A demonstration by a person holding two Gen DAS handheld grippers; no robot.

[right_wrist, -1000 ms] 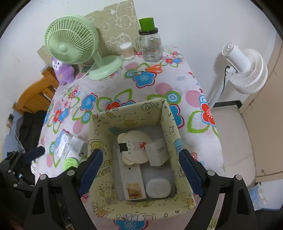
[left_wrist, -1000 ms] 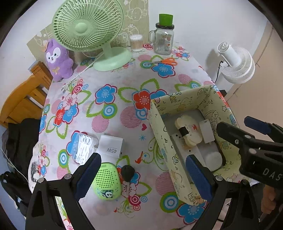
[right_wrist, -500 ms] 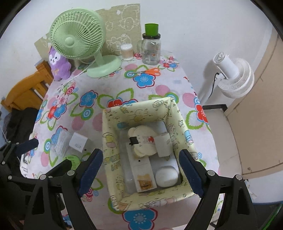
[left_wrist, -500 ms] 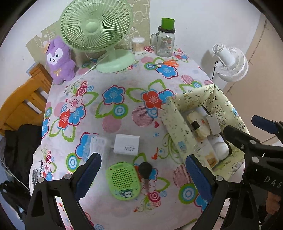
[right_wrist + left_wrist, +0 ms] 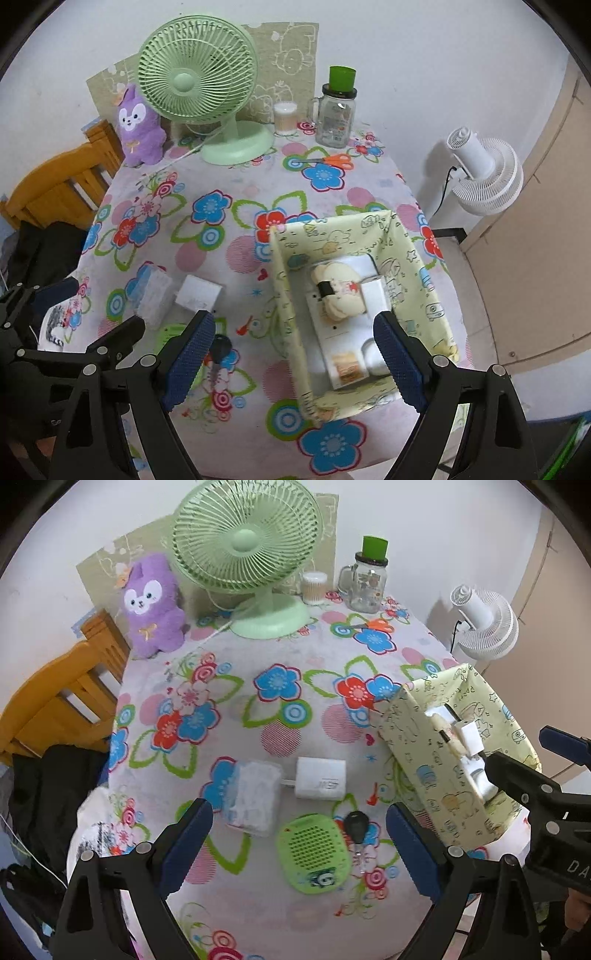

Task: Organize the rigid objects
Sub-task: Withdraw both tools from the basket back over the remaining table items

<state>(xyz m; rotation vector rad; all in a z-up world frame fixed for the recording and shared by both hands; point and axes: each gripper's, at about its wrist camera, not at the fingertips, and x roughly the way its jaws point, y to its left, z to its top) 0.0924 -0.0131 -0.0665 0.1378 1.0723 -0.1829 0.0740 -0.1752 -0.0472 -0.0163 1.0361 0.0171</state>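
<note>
A yellow cartoon-print box (image 5: pixel 404 240) stands at the table's right front and holds a round cream item (image 5: pixel 338 291), a white block and other white items. It shows at the right in the left wrist view (image 5: pixel 417 746). On the cloth to its left lie a white charger (image 5: pixel 321 779), a clear plastic packet (image 5: pixel 255 794), a green speaker (image 5: pixel 314 853) and a black key (image 5: pixel 356 825). My left gripper (image 5: pixel 299 849) is open and empty above the speaker. My right gripper (image 5: pixel 293 363) is open and empty over the box's left wall.
A green desk fan (image 5: pixel 207 96), a purple plush (image 5: pixel 138 125), a glass jar with a green lid (image 5: pixel 336 110), a cotton-swab tub (image 5: pixel 285 118) and orange scissors (image 5: pixel 332 160) line the table's back. A wooden chair (image 5: pixel 55 694) stands left; a white floor fan (image 5: pixel 484 173) stands right.
Both grippers have pulled back and up, so more of the table shows. The left view has swung left, with the box now at its right edge. Nothing was picked up.
</note>
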